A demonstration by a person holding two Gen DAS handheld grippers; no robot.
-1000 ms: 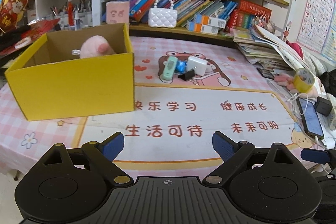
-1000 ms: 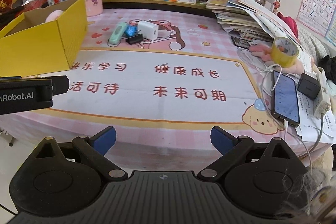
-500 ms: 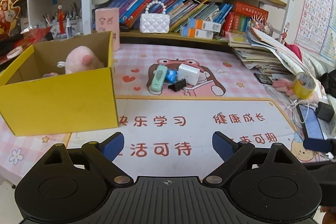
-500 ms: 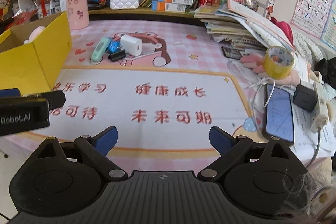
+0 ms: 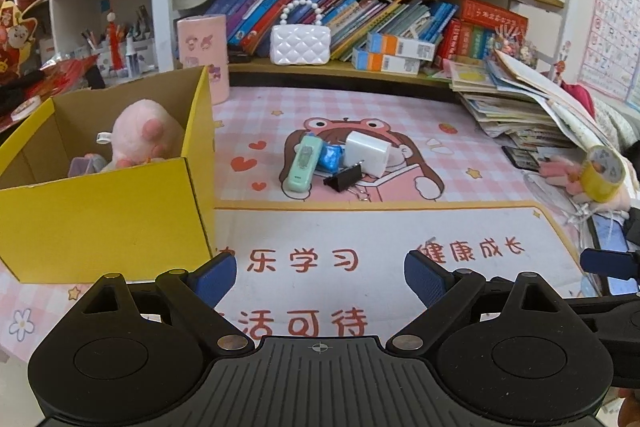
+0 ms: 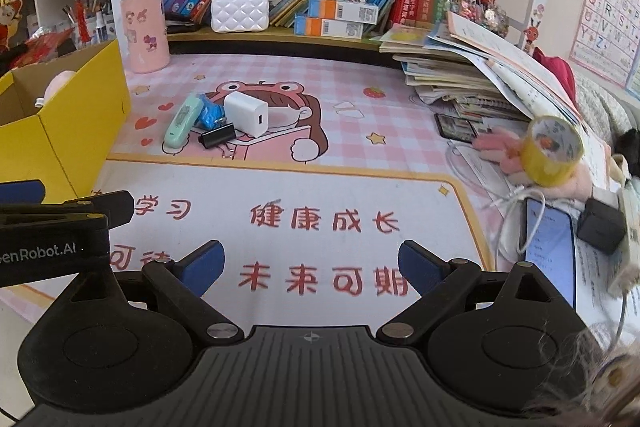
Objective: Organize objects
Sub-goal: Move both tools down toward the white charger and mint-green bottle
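Observation:
A small pile lies mid-table: a mint green stapler-like case (image 5: 303, 163) (image 6: 183, 121), a blue wrapped item (image 5: 329, 156) (image 6: 209, 114), a white charger cube (image 5: 367, 152) (image 6: 245, 113) and a black binder clip (image 5: 342, 178) (image 6: 217, 135). A yellow cardboard box (image 5: 100, 215) (image 6: 68, 131) at the left holds a pink plush (image 5: 141, 131). My left gripper (image 5: 320, 275) is open and empty, short of the pile. My right gripper (image 6: 310, 261) is open and empty, to the right of the left one.
A pink cup (image 6: 144, 31) and a white pearl-handled purse (image 6: 239, 11) stand at the back by the bookshelf. A stack of books (image 6: 472, 79), a yellow tape roll (image 6: 554, 151), a phone (image 6: 548, 247) and cables crowd the right edge.
Both grippers have moved forward toward the pile and the shelf. The box now looks closer in the left wrist view. Both stay open.

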